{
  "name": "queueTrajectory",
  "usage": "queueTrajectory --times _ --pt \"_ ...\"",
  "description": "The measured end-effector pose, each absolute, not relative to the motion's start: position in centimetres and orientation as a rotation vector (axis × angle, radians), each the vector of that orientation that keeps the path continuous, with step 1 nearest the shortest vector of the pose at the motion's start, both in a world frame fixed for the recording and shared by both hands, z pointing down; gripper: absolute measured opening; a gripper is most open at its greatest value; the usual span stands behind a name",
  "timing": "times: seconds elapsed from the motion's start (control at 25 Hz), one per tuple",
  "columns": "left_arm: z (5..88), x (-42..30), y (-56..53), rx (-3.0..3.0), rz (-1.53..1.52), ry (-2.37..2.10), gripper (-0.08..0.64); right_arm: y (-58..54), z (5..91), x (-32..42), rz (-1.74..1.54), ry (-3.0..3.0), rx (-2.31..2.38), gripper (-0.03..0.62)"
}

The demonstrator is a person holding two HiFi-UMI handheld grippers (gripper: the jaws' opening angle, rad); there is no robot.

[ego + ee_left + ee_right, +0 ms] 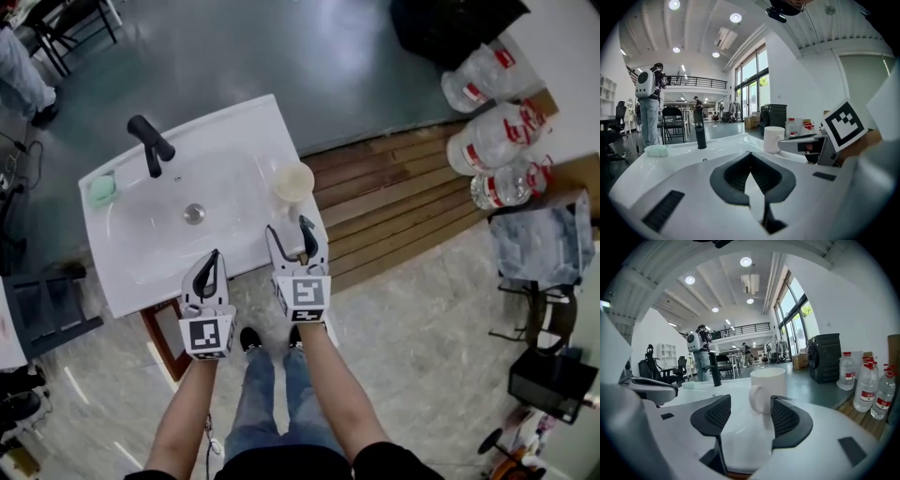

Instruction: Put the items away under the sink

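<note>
Right gripper (289, 228) is hovering open just short of the white mug (292, 181) on the sink's (122, 286) right edge; left gripper (213, 258) is hovering closed, empty, at the near edge.

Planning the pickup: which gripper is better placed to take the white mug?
Right. The right gripper is open with the mug straight ahead; the left gripper is shut and aimed beside it.

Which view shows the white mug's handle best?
The right gripper view: the mug stands near, its handle plain at its left. The head view shows it from above; the left gripper view shows it small, no handle visible.
</note>
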State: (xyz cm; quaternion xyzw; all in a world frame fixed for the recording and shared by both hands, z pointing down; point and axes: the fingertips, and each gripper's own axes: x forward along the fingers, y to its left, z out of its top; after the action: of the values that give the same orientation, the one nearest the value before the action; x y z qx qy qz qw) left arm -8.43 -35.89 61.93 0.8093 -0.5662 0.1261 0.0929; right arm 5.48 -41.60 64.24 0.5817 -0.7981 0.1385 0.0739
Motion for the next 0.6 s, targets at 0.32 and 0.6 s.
queueTrajectory --times 0.32,0.6 --pt "63.0 -9.8 -35.8 2.375 0.403 -1.696 0.005 -44.4 65.0 4.7 0.428 -2.297 1.735 0.159" --pt "63.7 -10.8 -35.0 2.356 0.413 -1.706 0.005 -44.9 65.3 4.9 0.394 -2.273 1.741 0.061"
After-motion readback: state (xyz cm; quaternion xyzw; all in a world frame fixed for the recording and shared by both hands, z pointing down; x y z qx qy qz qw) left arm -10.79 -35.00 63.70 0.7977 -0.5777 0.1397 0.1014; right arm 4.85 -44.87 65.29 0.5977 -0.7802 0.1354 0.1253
